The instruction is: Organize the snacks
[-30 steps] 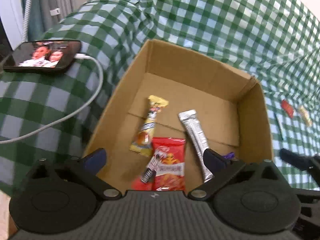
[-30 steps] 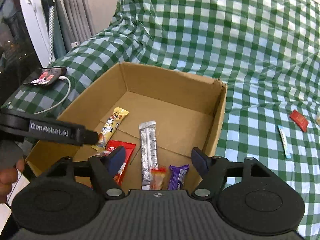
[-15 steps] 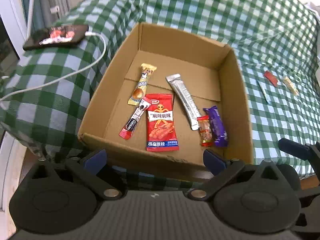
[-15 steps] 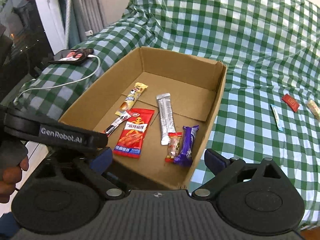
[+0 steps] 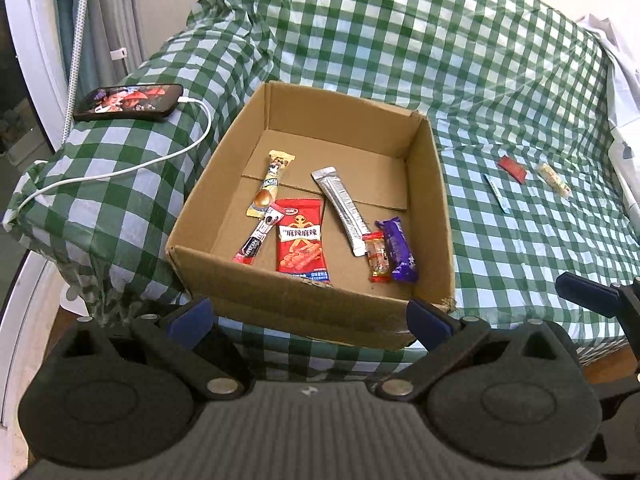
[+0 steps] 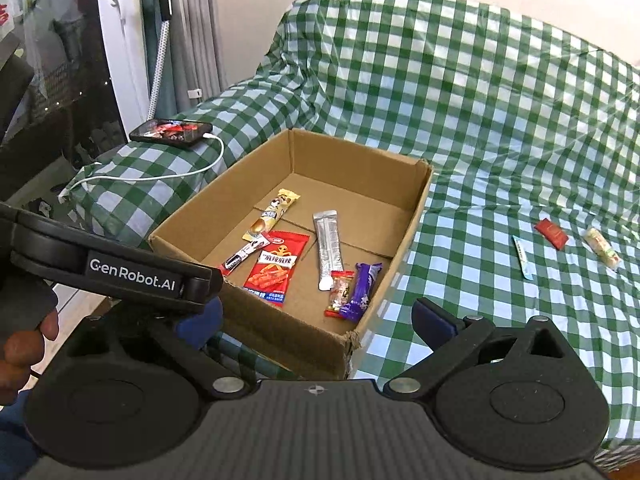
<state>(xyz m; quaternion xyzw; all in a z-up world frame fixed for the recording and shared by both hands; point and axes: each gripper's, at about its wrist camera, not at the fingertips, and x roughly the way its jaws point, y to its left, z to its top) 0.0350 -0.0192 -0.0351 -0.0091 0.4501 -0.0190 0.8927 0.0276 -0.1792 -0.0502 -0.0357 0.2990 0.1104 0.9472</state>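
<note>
Six wrapped snacks lie collected in the open brown cardboard box (image 6: 404,236); right gripper (image 6: 316,316) jaws opening, empty; left gripper (image 5: 308,312) released, empty, both clear of it.

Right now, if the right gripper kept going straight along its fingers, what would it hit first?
Probably the cardboard box, at its near right corner, which sits between the fingers of the right gripper. The jaws are opening with nothing between them. Depth is uncertain; a slightly higher line would pass over the rim toward the purple bar.
</note>
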